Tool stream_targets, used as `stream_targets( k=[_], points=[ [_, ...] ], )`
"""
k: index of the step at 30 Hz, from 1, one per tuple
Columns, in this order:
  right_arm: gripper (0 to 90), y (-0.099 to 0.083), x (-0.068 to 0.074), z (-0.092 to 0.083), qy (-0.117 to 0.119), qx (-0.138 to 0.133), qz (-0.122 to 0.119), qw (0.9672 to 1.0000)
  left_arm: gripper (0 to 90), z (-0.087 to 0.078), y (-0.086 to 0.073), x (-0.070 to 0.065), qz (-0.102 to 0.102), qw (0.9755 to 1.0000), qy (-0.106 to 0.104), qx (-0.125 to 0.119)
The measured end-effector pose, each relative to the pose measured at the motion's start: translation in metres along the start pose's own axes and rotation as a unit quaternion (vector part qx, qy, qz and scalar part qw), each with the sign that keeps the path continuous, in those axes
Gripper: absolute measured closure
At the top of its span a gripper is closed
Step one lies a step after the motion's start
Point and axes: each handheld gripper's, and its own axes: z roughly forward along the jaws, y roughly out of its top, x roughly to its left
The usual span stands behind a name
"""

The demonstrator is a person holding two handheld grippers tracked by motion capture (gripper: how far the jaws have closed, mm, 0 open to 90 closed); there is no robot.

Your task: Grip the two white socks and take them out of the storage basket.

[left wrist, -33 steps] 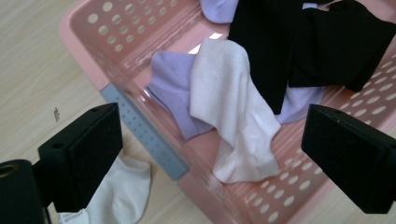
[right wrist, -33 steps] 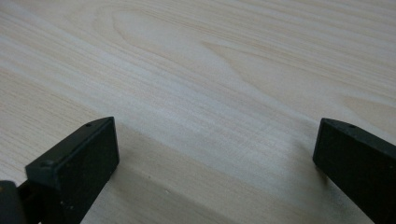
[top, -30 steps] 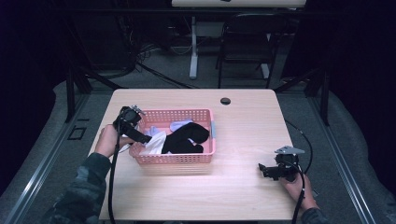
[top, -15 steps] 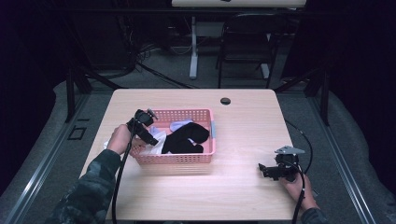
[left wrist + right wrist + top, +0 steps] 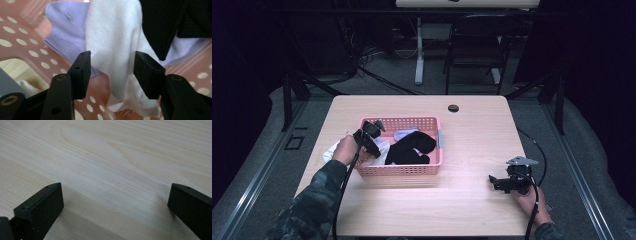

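A pink perforated basket [image 5: 402, 170] stands left of the table's middle, holding a black sock [image 5: 412, 147], a lilac sock [image 5: 404, 134] and a white sock. My left gripper [image 5: 376, 150] reaches down into its left end. In the left gripper view the white sock [image 5: 112, 37] hangs between the jaws [image 5: 111, 72], which have just been closing; it looks unsqueezed. The lilac sock [image 5: 67, 30] lies behind it and the black sock [image 5: 162, 22] at upper right. My right gripper [image 5: 493, 181] rests open near the table's front right, with bare wood between its jaws [image 5: 115, 205].
A white cloth [image 5: 329, 150] lies on the table just outside the basket's left wall, by the left hand. A black round grommet [image 5: 453, 108] sits near the far edge. A folding chair [image 5: 477, 45] and stand legs are beyond the table. Cables trail from both grippers.
My left gripper has moved right and down, from outside the basket's left rim into the basket. The right gripper has not moved.
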Motion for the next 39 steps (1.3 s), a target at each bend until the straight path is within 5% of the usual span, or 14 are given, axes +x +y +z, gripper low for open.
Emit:
stream_targets(
  k=[6, 12, 27, 39],
  points=[
    [0.0, 0.0, 0.0, 0.0, 0.0, 0.0, 0.0, 1.0, 73.1, 0.003, 0.0, 0.002, -0.001, 1.0, 0.002, 0.002],
    [0.0, 0.0, 0.0, 0.0, 0.0, 0.0, 0.0, 1.0, 84.3, -0.007, -0.002, 0.002, 0.007, 0.9996, 0.004, -0.026],
    [0.0, 0.0, 0.0, 0.0, 0.0, -0.002, 0.002, 1.0, 85.5, -0.042, -0.012, 0.005, 0.009, 0.996, 0.013, -0.088],
    [0.0, 0.0, 0.0, 0.0, -0.001, -0.003, 0.003, 1.0, 85.5, -0.068, -0.008, -0.001, 0.023, 0.9935, 0.017, -0.111]
  ],
)
